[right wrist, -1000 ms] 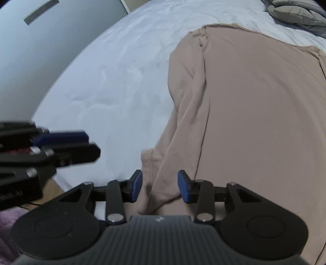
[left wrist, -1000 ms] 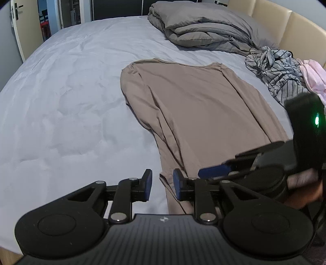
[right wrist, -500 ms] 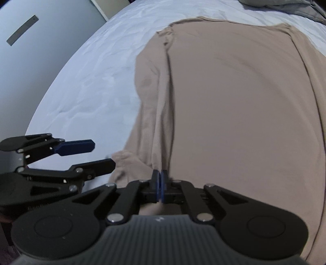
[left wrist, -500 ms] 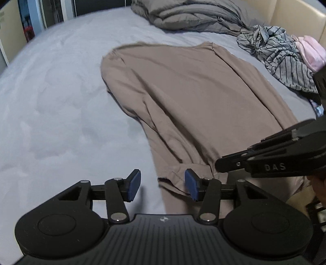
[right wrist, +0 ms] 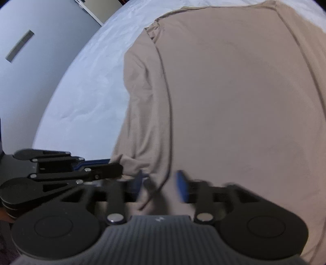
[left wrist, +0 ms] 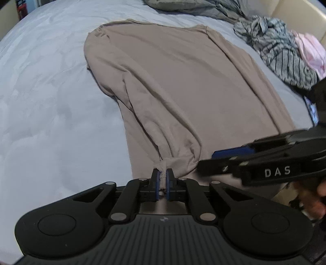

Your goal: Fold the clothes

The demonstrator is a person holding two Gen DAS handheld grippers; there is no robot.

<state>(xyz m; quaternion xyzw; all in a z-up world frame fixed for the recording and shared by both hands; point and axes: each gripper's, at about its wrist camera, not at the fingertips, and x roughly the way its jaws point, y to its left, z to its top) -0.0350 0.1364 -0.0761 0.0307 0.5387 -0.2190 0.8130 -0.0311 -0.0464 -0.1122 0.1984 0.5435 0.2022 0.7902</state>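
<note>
A wide bed [left wrist: 40, 122] under a pale grey-white sheet fills both views, with a padded headboard at the far right. On it the beige long-sleeved top [left wrist: 173, 81] lies spread flat, its collar at the far end and its hem toward the near edge, the left sleeve folded down along the body. The cuff of that sleeve [left wrist: 163, 175] is bunched between the blue pads of the left gripper [left wrist: 162, 184], which has just been closing and now pinches the fabric firmly. Just to the right, the right gripper [right wrist: 160, 186] hangs over the near part of the top; its jaws have just been opening and now stand spread, cloth lying beneath and between them but not pressed by the pads (this view is blurred, so the exact fold under it is hard to read). Farther out, at the far right of the bed, sit a crumpled striped garment [left wrist: 275, 51] and a pink one [left wrist: 311, 49], with a grey duvet [left wrist: 183, 6] heaped at the far end. The step in hand looks like the sleeve fold: the cuff is secured, the body not yet folded. The next move probably calls for the right gripper to settle on a second hold, then both to carry the sleeve across the body without dragging the top.
</note>
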